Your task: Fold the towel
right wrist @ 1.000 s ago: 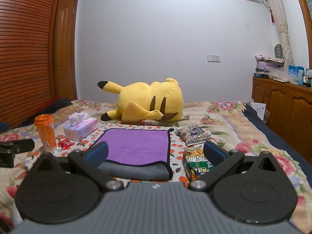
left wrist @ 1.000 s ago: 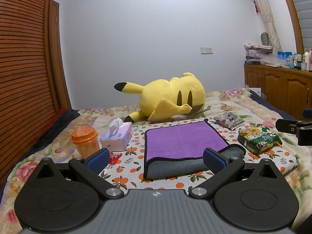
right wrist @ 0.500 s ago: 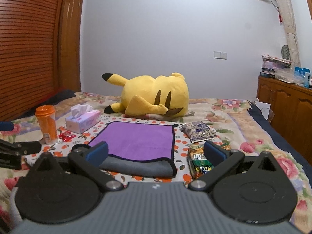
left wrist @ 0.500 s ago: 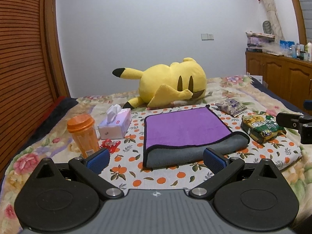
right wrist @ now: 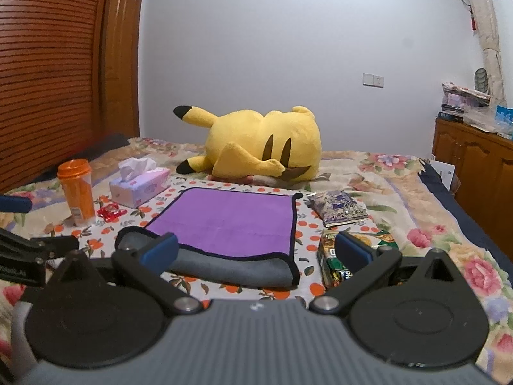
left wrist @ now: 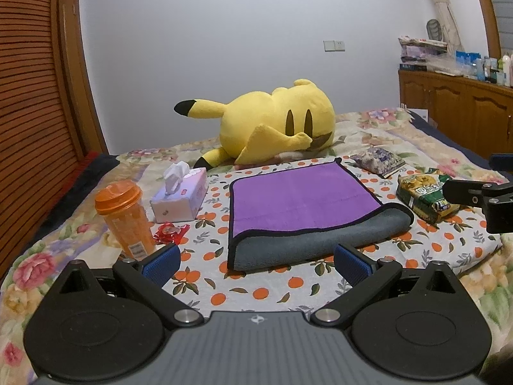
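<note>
Dim, even indoor light with a cool cast, soft shadows only, no glare. Heavy fisheye bend at the frame edges: the wardrobe (left wrist: 29,102) left of the tongs bows hard. Focus is decent throughout, corners vignette black.

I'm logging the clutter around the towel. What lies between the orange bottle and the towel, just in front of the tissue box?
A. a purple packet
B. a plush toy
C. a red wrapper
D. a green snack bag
C: a small red wrapper lies on the cloth between the orange bottle and the towel, just in front of the tissue box.
</note>
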Demonstrator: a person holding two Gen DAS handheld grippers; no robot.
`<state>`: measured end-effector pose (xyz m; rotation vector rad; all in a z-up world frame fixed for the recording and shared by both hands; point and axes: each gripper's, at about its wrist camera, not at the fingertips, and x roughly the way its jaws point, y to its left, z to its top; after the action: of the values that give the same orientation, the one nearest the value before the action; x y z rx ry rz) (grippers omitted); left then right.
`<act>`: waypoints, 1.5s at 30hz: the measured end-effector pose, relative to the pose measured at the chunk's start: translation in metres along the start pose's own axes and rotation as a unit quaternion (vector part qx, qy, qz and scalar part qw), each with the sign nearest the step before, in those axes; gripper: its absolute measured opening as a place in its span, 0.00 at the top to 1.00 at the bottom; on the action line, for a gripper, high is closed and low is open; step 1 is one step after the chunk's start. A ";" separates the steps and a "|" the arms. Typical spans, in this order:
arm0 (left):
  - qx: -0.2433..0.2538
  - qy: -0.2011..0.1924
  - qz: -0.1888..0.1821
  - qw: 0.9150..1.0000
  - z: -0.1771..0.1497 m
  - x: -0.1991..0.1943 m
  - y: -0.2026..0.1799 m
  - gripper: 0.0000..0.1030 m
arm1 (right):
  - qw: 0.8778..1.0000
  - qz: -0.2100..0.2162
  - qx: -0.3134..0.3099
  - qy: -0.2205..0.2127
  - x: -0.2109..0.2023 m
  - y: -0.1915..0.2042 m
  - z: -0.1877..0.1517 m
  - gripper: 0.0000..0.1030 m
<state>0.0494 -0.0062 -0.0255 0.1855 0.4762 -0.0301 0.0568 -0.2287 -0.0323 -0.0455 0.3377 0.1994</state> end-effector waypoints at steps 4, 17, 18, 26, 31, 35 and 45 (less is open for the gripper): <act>0.002 0.005 0.000 1.000 0.001 0.009 0.000 0.00 | 1.000 0.004 -0.005 0.008 0.008 0.001 -0.001 0.00; 0.002 0.025 0.000 1.000 0.004 0.037 0.003 0.00 | 0.999 0.016 -0.009 0.033 0.034 0.001 0.002 0.00; 0.001 0.026 -0.001 1.000 0.005 0.040 0.004 0.00 | 0.999 0.016 -0.008 0.036 0.037 0.001 0.002 0.00; 0.000 0.036 -0.002 0.999 0.007 0.053 0.006 0.00 | 0.999 0.019 -0.009 0.045 0.054 0.001 0.004 0.00; -0.002 0.039 -0.006 0.999 0.009 0.061 0.007 0.00 | 0.998 0.022 -0.011 0.052 0.062 0.002 0.004 0.00; 0.000 0.045 -0.008 0.999 0.009 0.070 0.008 0.00 | 0.998 0.024 -0.011 0.061 0.069 0.002 0.003 0.00; -0.008 0.062 -0.014 0.998 0.012 0.099 0.017 0.00 | 0.996 0.033 -0.014 0.076 0.086 0.003 0.004 0.00</act>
<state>0.1436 0.0101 -0.0573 0.1657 0.6030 -0.0426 0.1366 -0.2096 -0.0573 -0.0773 0.4881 0.2667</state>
